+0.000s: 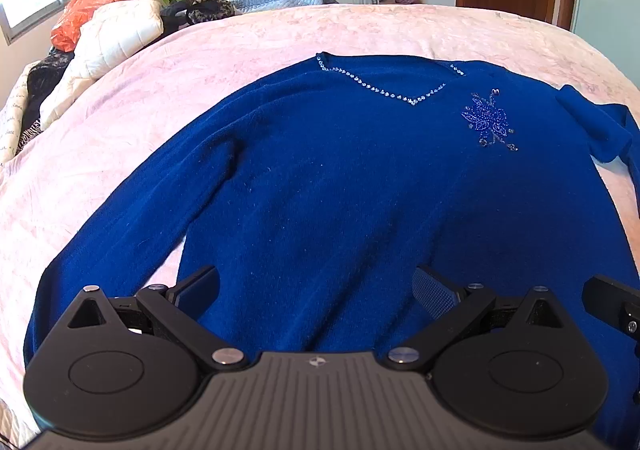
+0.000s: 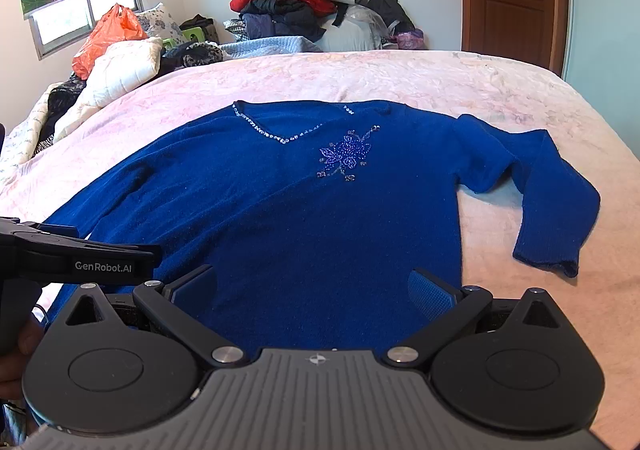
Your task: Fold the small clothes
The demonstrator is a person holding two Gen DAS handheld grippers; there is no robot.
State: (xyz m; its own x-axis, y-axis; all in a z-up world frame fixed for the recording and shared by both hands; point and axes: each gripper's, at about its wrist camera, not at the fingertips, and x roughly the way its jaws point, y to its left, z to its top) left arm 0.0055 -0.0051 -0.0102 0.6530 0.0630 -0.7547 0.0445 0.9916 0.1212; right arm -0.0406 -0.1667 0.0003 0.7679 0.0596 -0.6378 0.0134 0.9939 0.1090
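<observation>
The blue sweater (image 2: pixel 312 217) lies flat on the pink bedspread (image 2: pixel 400 77), its long axis running 6 to 12 o'clock, neckline far. Both the left gripper (image 1: pixel 316 290) and right gripper (image 2: pixel 312 290) hover over its hem, jaws spread and empty. The bent sleeve (image 2: pixel 552 209) lies at 2 o'clock of the right gripper, which is nearer.

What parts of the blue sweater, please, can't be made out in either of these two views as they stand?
- Hem of the blue sweater: hidden in both views by the left gripper and right gripper housings.
- Its right-hand sleeve: cut off by the fisheye edge in the left wrist view; whole only in the right wrist view.
- Its other sleeve's cuff: covered by the left gripper body; in the right wrist view, behind the other gripper.
- Bead detail: too small.
</observation>
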